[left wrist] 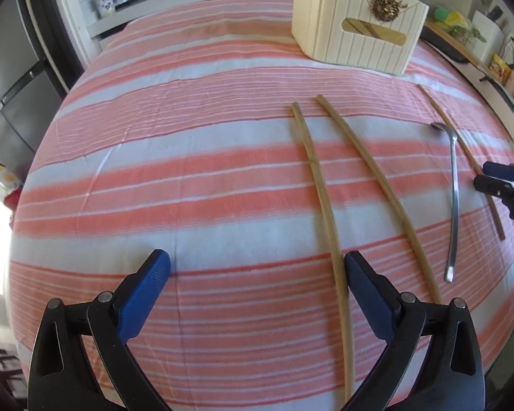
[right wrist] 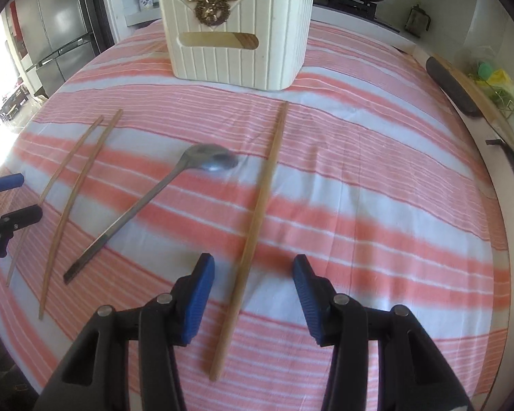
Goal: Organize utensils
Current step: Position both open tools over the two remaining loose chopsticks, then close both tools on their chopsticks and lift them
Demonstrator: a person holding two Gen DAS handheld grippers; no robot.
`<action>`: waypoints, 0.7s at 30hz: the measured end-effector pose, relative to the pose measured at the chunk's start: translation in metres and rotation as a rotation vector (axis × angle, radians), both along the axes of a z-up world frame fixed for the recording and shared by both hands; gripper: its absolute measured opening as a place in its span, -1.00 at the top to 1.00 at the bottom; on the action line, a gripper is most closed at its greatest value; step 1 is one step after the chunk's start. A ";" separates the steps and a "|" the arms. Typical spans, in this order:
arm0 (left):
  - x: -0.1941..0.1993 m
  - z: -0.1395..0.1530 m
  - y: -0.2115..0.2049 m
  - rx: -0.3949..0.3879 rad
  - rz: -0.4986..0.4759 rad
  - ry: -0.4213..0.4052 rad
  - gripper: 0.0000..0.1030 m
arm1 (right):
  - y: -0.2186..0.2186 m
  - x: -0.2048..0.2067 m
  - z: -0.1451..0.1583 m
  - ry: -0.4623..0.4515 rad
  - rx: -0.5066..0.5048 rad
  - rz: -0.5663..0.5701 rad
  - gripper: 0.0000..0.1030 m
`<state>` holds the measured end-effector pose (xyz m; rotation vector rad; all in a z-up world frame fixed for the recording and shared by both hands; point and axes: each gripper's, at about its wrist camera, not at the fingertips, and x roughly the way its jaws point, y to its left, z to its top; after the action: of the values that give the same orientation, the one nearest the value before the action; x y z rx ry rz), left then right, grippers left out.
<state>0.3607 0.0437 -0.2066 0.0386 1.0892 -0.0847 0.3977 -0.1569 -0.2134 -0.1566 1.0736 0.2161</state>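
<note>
The left gripper (left wrist: 257,267) is hovering with its blue fingers (left wrist: 147,291) spread wide, gripping nothing. One chopstick (left wrist: 325,205) is running just inside the right finger, and a second chopstick (left wrist: 377,178) is lying just outside that finger; whether either is touching it cannot be told. The striped cloth (left wrist: 188,171) on the counter is stretching bare ahead of and to the left of the fingers.

The right gripper (right wrist: 253,274) is also standing wide open and holding nothing, its fingers (right wrist: 198,294) straddling a third chopstick (right wrist: 257,222) that is passing between them without touching either. Left of these fingers a metal spoon (right wrist: 154,202) is lying at a slant. Far ahead, a cream holder box (right wrist: 240,34) is sitting near the cloth's far edge, with open cloth lying between it and the fingers. The counter's right edge (right wrist: 497,171) is curving past well to the right.
</note>
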 end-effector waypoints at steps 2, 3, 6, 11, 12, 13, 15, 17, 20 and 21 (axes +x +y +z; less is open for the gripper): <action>0.010 0.001 0.000 0.003 -0.009 0.010 -0.91 | -0.002 0.017 0.000 0.005 0.003 -0.003 0.08; 0.016 0.001 -0.002 0.007 -0.019 0.015 -0.89 | -0.004 0.025 0.001 0.009 0.009 -0.003 0.08; 0.033 0.002 -0.011 0.018 -0.060 0.026 -0.80 | -0.008 0.052 0.001 0.022 0.022 -0.012 0.08; 0.064 0.005 -0.021 0.014 -0.099 0.042 -0.60 | -0.009 0.093 0.002 0.028 0.050 -0.045 0.22; 0.069 0.005 -0.023 0.014 -0.104 0.045 -0.53 | -0.008 0.101 0.003 0.031 0.057 -0.052 0.29; 0.074 0.006 -0.024 0.014 -0.106 0.048 -0.50 | -0.007 0.108 0.003 0.032 0.063 -0.058 0.32; 0.081 0.007 -0.027 0.012 -0.108 0.054 -0.39 | -0.004 0.121 0.002 0.032 0.075 -0.065 0.34; 0.087 0.007 -0.029 0.012 -0.101 0.056 -0.30 | 0.000 0.130 0.002 0.029 0.070 -0.068 0.37; 0.092 0.009 -0.028 -0.002 -0.092 0.048 0.14 | 0.010 0.138 0.001 0.021 0.040 -0.063 0.58; 0.093 0.009 -0.027 -0.009 -0.084 0.045 0.27 | 0.011 0.140 0.002 0.019 0.031 -0.063 0.70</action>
<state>0.4541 0.0163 -0.1975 0.0751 1.1319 -0.1668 0.5380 -0.1454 -0.2119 -0.0927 1.0922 0.1774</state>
